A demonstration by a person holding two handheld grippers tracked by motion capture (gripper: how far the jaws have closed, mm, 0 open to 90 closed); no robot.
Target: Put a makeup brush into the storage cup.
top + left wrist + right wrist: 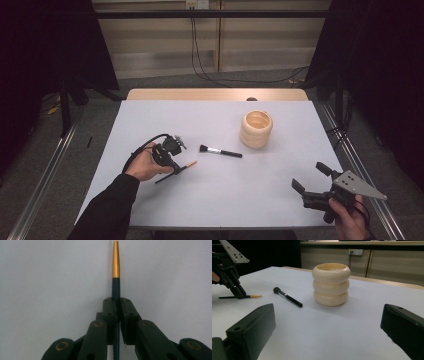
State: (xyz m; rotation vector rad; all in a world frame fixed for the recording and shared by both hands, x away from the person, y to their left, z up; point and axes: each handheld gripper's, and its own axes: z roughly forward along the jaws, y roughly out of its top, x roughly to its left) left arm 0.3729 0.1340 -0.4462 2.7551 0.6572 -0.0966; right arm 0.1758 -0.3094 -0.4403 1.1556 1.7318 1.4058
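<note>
Near the tabletop's (220, 200) front right corner, the right hand-held gripper (311, 179) hovers with its jaws spread wide and nothing between them. Farther in, toward the left edge, the left hand-held gripper (176, 169) is clenched on a slim dark pencil-like stick with a gold tip (115, 262), which lies flat on the tabletop with the gold end pointing toward the middle. Just beyond it lies a black makeup brush (220, 151). Farther back, right of centre, stands a cream ribbed cup (256, 129), upright and well apart from both hand-held grippers.
</note>
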